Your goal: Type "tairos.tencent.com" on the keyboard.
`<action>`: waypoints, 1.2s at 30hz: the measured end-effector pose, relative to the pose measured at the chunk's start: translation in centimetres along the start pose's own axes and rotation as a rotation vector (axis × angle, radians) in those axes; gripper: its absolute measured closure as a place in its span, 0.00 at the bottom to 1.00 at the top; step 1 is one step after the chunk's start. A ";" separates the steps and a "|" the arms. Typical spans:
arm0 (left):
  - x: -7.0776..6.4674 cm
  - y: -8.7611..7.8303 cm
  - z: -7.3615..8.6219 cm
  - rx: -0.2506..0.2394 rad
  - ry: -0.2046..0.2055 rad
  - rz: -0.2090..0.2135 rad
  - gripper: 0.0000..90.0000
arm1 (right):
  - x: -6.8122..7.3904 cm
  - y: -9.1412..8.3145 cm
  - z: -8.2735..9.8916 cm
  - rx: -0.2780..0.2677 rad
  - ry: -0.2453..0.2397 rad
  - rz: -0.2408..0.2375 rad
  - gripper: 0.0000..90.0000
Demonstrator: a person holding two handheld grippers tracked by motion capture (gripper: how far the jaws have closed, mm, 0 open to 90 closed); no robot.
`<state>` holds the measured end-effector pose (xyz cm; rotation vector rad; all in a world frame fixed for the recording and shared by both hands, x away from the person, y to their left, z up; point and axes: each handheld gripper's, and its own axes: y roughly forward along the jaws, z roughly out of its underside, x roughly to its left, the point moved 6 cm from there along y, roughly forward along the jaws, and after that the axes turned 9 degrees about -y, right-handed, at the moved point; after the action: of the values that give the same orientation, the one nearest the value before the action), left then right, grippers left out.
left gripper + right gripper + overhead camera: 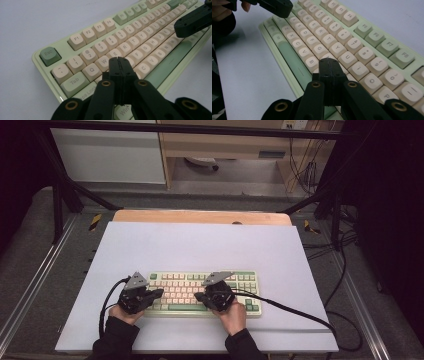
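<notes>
Closed tongs (119, 60) over keyboard (200, 290) on white tabletop (200, 245).

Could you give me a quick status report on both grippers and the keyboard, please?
Left gripper shut, tips over the keyboard near D. Right gripper shut, tips near H and J. Nothing in the way.

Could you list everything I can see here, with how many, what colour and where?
Keyboard: one, pale green with cream keys, near edge of the sheet.
Sheet: one, white, covering the table.
Table: one, wooden, far edge showing beyond the sheet.
Cabinet: one, light wood, on the floor behind.
Left gripper: one, black, fingers together over the keyboard's left keys.
Right gripper: one, black, fingers together over its right keys.
Hands: two, behind the grippers.
</notes>
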<state>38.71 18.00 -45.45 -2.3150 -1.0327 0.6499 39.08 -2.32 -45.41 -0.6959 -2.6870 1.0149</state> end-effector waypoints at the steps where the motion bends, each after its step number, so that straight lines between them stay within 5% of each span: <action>1: 0.0 0.0 0.0 0.000 0.000 0.000 1.00 | -0.1 -0.2 0.0 -0.002 0.000 0.002 1.00; 36: -2.5 1.4 -0.1 0.032 0.044 0.039 1.00 | -3.2 -6.0 4.7 -0.033 0.081 0.062 1.00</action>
<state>38.01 15.26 -45.69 -2.3162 -0.9523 0.6232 38.14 -10.51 -45.01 -0.8130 -2.6328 0.9377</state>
